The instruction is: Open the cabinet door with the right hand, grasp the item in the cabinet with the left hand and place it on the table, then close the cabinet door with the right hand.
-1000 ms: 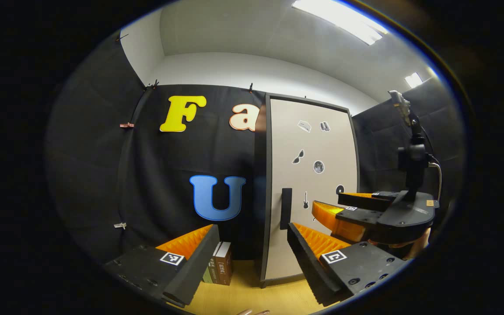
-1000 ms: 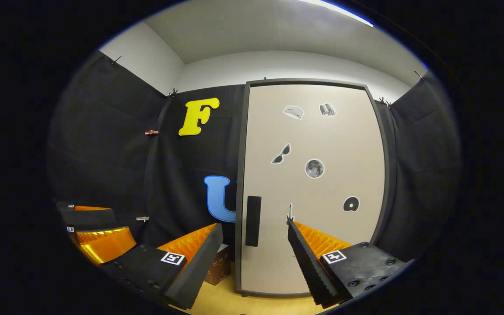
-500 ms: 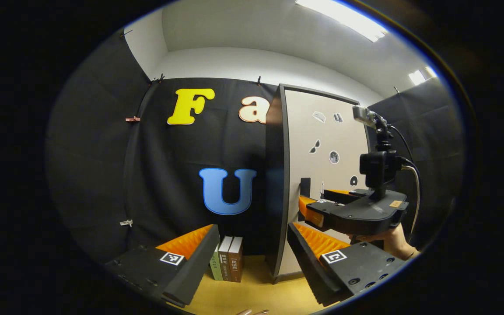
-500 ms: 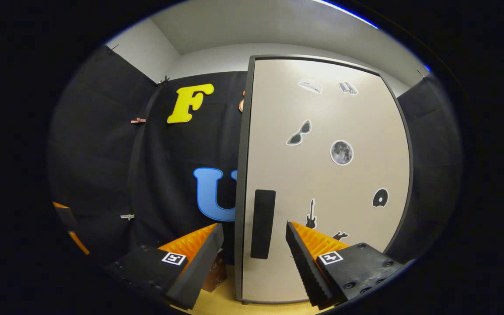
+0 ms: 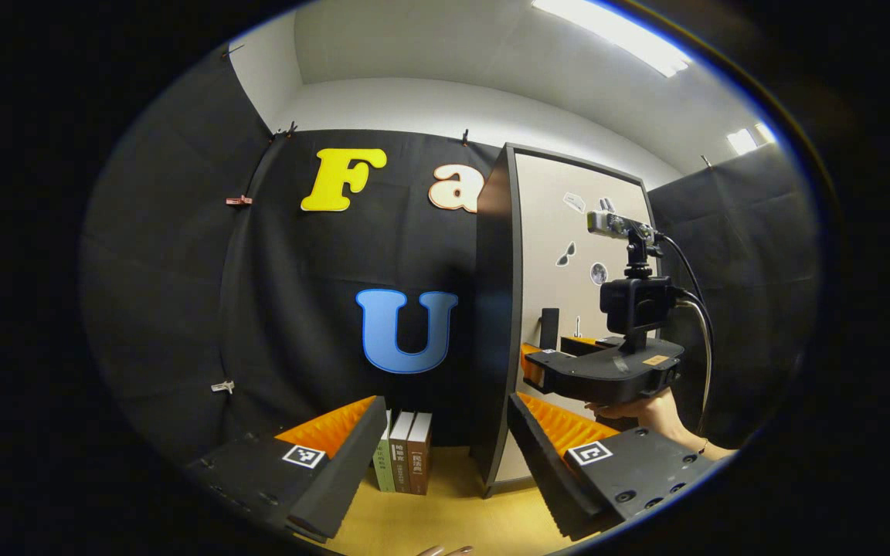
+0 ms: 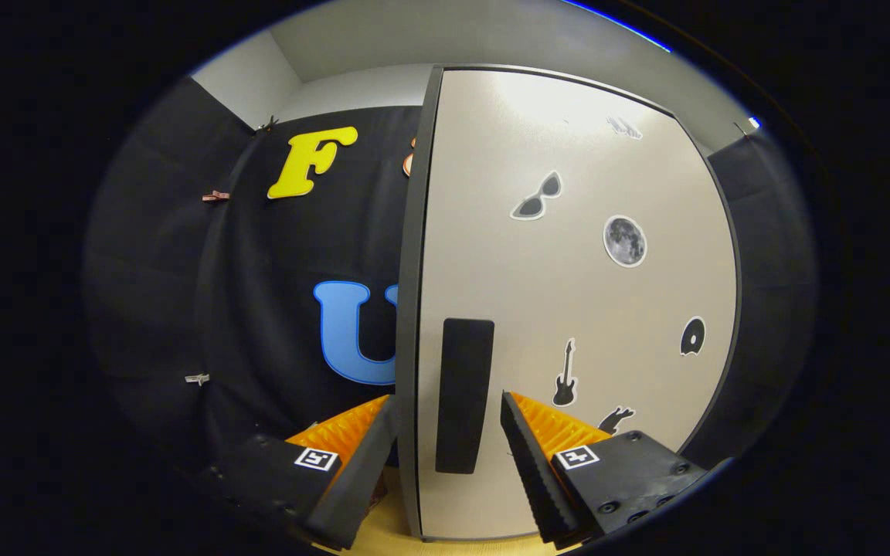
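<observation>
**Right gripper at the door handle, cabinet door shut**

Left gripper view: left gripper spread wide, holding nothing, above the wooden table. Three books stand upright beside the cabinet. Farther off, the right gripper, held by a hand, sits at the cabinet door.

Right gripper view: right gripper spread open, its fingers either side of the dark vertical handle, not pressing it. Door closed; item inside hidden.

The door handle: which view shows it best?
The right gripper view: the door handle stands large and frontal between the open right gripper. In the left gripper view it is small and far off.
</observation>
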The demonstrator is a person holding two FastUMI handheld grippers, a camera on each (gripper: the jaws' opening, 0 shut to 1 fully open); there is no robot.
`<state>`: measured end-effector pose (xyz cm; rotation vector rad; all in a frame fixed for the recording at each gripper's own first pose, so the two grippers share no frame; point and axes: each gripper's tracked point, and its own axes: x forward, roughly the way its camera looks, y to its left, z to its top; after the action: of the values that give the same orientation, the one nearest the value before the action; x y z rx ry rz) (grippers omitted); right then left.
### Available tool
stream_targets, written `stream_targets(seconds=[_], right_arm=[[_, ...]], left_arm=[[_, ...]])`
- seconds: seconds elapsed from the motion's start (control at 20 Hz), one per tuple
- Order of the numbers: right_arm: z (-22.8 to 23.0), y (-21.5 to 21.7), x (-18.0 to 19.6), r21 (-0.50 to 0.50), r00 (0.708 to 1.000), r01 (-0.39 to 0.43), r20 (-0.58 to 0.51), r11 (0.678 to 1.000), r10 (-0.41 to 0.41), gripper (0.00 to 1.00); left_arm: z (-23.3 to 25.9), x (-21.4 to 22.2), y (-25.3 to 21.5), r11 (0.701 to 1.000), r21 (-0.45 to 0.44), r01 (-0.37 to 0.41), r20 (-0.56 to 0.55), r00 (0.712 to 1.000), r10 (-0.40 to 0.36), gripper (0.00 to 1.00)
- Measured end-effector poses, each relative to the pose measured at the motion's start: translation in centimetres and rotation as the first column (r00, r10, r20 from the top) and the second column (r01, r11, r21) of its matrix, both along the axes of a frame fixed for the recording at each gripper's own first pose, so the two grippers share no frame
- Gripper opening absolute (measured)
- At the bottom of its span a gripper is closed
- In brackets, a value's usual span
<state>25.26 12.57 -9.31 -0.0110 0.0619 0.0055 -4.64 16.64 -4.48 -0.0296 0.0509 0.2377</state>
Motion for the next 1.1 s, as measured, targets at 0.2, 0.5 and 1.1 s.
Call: stream_targets(seconds=[0.2,0.5,1.1], right_arm=[[-0.8,-0.7,1.2,0.015,0.999,0.036,-0.022,0.999,-0.036,0.74],[-1.1,-1.0,1.9,-0.002,0.996,0.077,-0.04,0.997,-0.077,0.49],[-1.1,-0.8,0.1,0.011,1.0,0.007,-0.025,1.0,-0.006,0.12]], left_arm=[[0.1,-0.5,0.2,1.0,0.006,-0.004,-0.009,1.0,0.004,0.98],[0.1,-1.6,0.9,1.0,0.014,-0.017,-0.016,1.0,0.017,0.98],[0.3,-3.4,1.1,0.999,0.032,-0.035,-0.019,0.999,0.036,0.98]])
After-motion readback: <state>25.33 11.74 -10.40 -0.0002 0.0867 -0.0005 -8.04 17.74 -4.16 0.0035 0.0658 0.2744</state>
